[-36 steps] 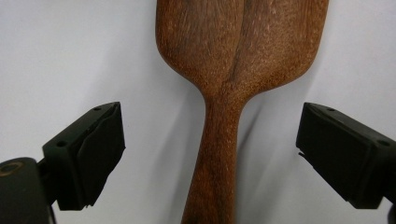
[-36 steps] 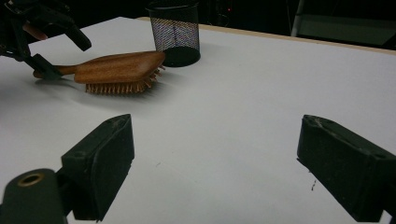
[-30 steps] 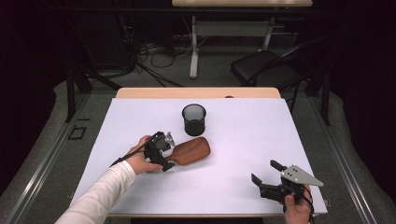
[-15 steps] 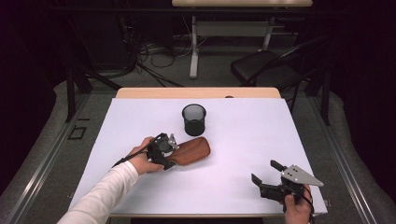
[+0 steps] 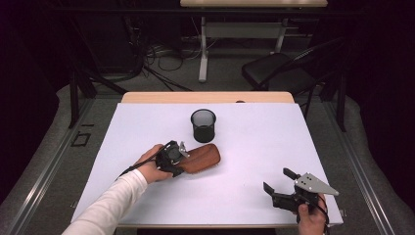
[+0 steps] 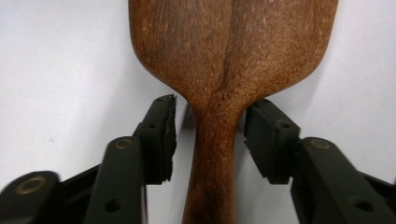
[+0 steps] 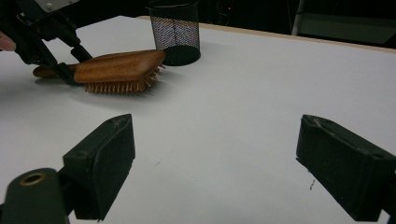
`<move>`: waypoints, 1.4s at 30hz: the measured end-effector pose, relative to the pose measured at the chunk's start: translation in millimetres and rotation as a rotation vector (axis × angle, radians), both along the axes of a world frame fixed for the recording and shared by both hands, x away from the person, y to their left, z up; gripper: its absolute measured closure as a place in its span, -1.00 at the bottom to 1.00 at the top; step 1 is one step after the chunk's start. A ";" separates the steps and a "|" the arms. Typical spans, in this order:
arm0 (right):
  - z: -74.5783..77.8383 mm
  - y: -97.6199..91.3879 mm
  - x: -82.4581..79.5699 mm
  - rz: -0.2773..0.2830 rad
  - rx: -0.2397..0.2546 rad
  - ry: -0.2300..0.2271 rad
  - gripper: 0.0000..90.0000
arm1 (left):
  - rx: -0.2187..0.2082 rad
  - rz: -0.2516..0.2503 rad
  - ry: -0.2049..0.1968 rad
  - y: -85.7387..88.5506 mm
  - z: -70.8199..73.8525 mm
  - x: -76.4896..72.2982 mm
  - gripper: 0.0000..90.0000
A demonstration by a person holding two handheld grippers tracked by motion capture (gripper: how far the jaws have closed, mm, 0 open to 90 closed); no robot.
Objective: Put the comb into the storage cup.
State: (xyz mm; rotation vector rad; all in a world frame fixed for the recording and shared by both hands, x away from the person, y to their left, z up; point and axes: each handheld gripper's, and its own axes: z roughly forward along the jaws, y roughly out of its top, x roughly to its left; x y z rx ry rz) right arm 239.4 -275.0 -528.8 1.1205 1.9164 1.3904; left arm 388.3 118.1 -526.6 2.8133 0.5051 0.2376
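We see wooden hairbrush [image 6: 233, 51], bristles down | left claw [image 6: 210, 135] straddles its narrow handle, pads not quite touching | right claw [image 7: 215, 163] wide open, empty | mesh cup [image 5: 203, 125] near | white counter [image 5: 274, 147] bare rightward

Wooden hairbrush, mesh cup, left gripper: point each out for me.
wooden hairbrush [image 5: 201, 157], high view, on its brown back.
mesh cup [image 5: 203, 126], high view, on its black side wall.
left gripper [image 6: 210, 126], left gripper view, between its tips, at the brush neck.
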 end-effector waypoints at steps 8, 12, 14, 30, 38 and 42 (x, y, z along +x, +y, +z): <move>-0.1 -0.1 0.2 0.001 -0.004 -0.002 -0.75 | -0.002 0.010 0.017 -3.5 -0.8 1.1 0.33; -0.1 -0.2 0.3 0.001 -0.003 -0.002 -0.75 | 0.004 0.014 0.025 -5.1 -0.8 1.1 0.36; -0.1 -0.2 0.3 0.001 -0.003 -0.002 -0.75 | 0.006 0.014 0.028 -5.1 -0.6 1.6 0.37; -0.1 -0.2 0.4 0.002 -0.003 -0.001 -0.74 | 0.020 0.029 0.051 -6.7 0.2 2.6 0.47; -0.2 -0.2 0.4 0.003 -0.005 -0.001 -0.74 | 0.024 0.024 0.054 -6.5 0.3 3.0 0.50; -0.2 -0.3 0.5 0.003 -0.006 -0.001 -0.74 | 0.025 0.021 0.055 -6.3 0.4 2.8 0.51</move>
